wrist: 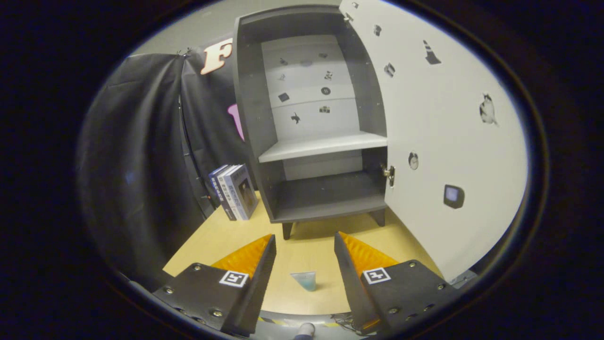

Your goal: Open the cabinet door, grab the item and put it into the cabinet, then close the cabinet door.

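A dark grey cabinet (pixel 311 118) stands on short legs on the wooden table (pixel 302 255), straight ahead of my fingers. Its white door (pixel 443 141), dotted with small stickers, is swung wide open to the right. Inside, a white shelf (pixel 323 145) splits the cabinet into an upper and a lower compartment, and both hold nothing. A small translucent blue item (pixel 304 280) lies on the table low between my two fingers, near the table's front edge. My gripper (pixel 304 238) is open, hanging above the table with nothing between its fingers.
A few books (pixel 234 191) lean upright against the cabinet's left side. Black cloth hangs as a wall behind and to the left. The open door blocks the space to the right of the cabinet.
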`<state>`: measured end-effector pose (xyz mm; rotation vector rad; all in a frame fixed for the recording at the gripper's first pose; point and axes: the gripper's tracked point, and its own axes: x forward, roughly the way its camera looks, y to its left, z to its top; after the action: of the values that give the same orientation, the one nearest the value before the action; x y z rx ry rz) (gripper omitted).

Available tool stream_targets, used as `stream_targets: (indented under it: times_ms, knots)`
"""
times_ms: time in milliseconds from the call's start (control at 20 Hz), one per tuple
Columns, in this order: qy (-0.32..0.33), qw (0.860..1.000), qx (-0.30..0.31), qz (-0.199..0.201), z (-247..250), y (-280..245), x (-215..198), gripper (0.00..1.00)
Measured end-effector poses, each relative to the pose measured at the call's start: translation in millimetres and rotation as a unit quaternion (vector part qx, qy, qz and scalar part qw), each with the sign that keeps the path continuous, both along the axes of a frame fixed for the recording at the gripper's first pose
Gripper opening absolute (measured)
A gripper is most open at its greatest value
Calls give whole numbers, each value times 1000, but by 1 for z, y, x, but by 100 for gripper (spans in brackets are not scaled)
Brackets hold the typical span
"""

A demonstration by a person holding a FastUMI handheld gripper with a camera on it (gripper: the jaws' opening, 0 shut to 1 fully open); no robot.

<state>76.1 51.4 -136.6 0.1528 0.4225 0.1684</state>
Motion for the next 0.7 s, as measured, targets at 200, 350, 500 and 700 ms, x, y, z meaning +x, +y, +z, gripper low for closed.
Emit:
stream_targets:
  times_ms: [200,350,500,700]
  knots:
    - [46,999,-2,14,-21,4,-8,80]
    - [80,996,4,26,-33,9,-18,82]
    - [109,994,0,31,-44,8,-25,83]
    - [135,990,5,35,-55,12,-33,84]
